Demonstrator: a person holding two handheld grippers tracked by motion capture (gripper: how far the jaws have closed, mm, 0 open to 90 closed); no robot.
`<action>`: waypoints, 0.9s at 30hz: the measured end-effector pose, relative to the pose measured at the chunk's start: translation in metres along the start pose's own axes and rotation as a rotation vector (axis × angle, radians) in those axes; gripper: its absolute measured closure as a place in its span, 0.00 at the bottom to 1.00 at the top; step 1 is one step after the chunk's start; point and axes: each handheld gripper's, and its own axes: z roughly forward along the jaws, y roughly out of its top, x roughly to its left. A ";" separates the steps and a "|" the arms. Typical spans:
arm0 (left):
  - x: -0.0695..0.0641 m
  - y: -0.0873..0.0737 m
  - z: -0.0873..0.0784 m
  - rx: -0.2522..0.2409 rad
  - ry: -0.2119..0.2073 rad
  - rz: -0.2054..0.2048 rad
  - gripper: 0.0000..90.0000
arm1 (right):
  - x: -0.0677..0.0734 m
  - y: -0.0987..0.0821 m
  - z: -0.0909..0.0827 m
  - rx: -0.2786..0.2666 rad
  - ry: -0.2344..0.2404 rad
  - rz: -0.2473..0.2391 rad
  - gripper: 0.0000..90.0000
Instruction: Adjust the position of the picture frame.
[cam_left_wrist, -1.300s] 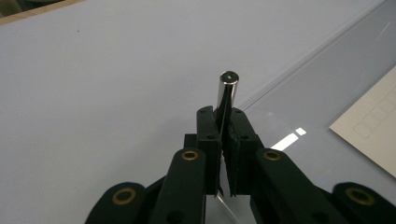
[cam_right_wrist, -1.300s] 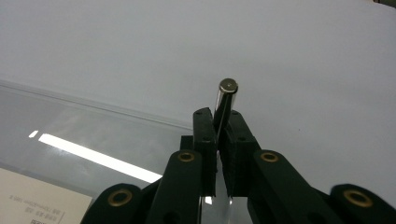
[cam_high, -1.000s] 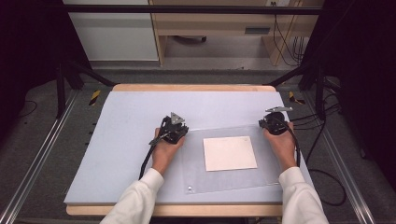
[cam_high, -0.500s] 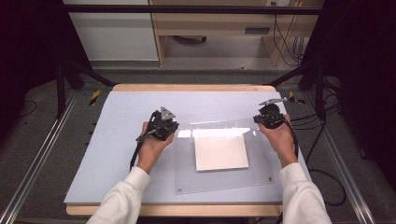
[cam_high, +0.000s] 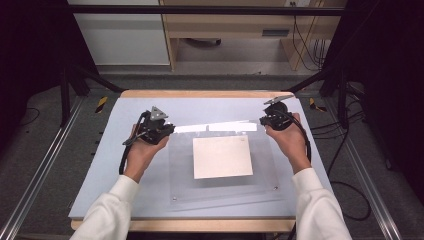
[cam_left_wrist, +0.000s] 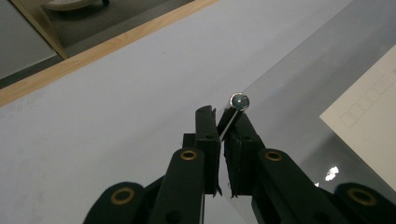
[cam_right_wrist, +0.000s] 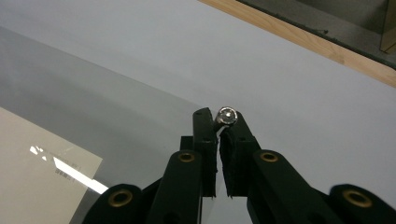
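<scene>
Both hands have come up and toward the far side since a second ago, and the clear acrylic sheet (cam_high: 220, 165) that lay flat then is now tipped, its far edge raised and catching a bright strip of light while its near edge rests low by the near rim of the table. At the left, the left gripper (cam_high: 167, 131) is clamped on the sheet's far left corner; the left gripper view shows its black jaws nearly together on the thin edge, just below a small round metal stud (cam_left_wrist: 239, 101) set in that corner. Between the hands, the raised far edge runs left to right, so the sheet's long axis lies across the table and any further lift would hinge about the near edge. A cream paper (cam_high: 222, 156) lies flat beneath the raised sheet, on a second clear panel (cam_high: 225, 204) whose near edge shows under the first. At the right, the right gripper (cam_high: 264, 121) pinches the far right corner likewise, jaws closed on the edge beside its own stud (cam_right_wrist: 228, 115). Neither hand is nearer; each holds one corner. Beyond the raised edge the pale blue mat (cam_high: 210, 106) lies bare up to the wooden table edge (cam_high: 200, 93), leaving open room on the far side and to both flanks.
</scene>
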 end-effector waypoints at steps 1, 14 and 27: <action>0.006 -0.002 -0.002 0.005 0.000 -0.001 0.93 | 0.006 0.002 0.000 0.012 0.007 -0.009 0.95; 0.027 -0.014 -0.011 0.039 -0.020 0.004 0.93 | 0.039 0.001 0.002 0.058 0.018 -0.033 0.95; 0.022 -0.030 0.007 0.089 -0.034 0.007 0.93 | 0.044 -0.020 0.012 0.128 0.023 -0.037 0.95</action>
